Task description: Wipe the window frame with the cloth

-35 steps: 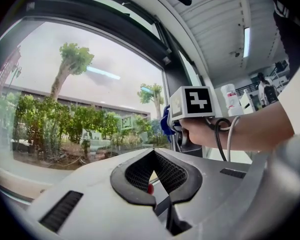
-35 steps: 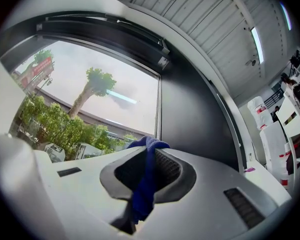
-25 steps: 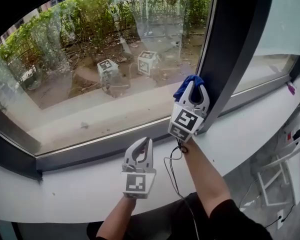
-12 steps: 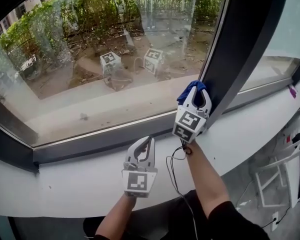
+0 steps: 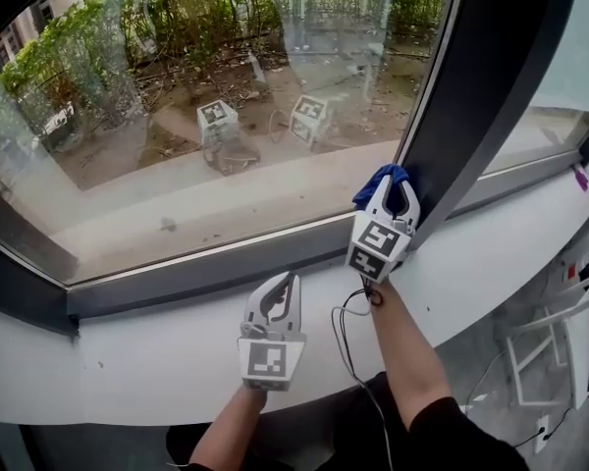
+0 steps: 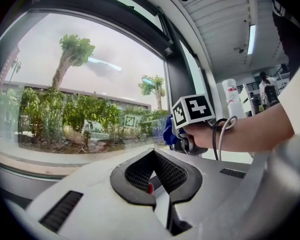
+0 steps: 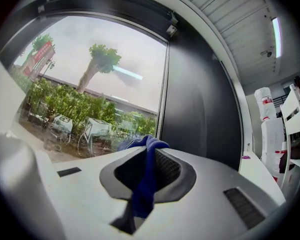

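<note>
**Blue cloth pinned against the dark window post**

Head view: the right tongs (image 5: 391,190) are pinching a blue cloth (image 5: 378,178), and the cloth is pressed against the near, lower end of the dark window frame (image 5: 476,96), right where that slanted post meets the white sill (image 5: 147,356). The bunched-up end of the cloth pokes out past the tips, touching the post next to the glass pane (image 5: 206,116). The left tongs (image 5: 281,285) sit nearer and to the left, over the sill, well apart from the cloth.

Left gripper view: these tongs are pressed together at the tips with nothing between them. Off to the right, the other gripper's marker cube (image 6: 192,111) shows up with the blue cloth just beside it, against the frame.

Right gripper view: the cloth runs straight down between the two pads, clamped tight, with a blue lump sticking up at the far tips. The dark post fills the space right behind it, and the glass is to the left.
</note>
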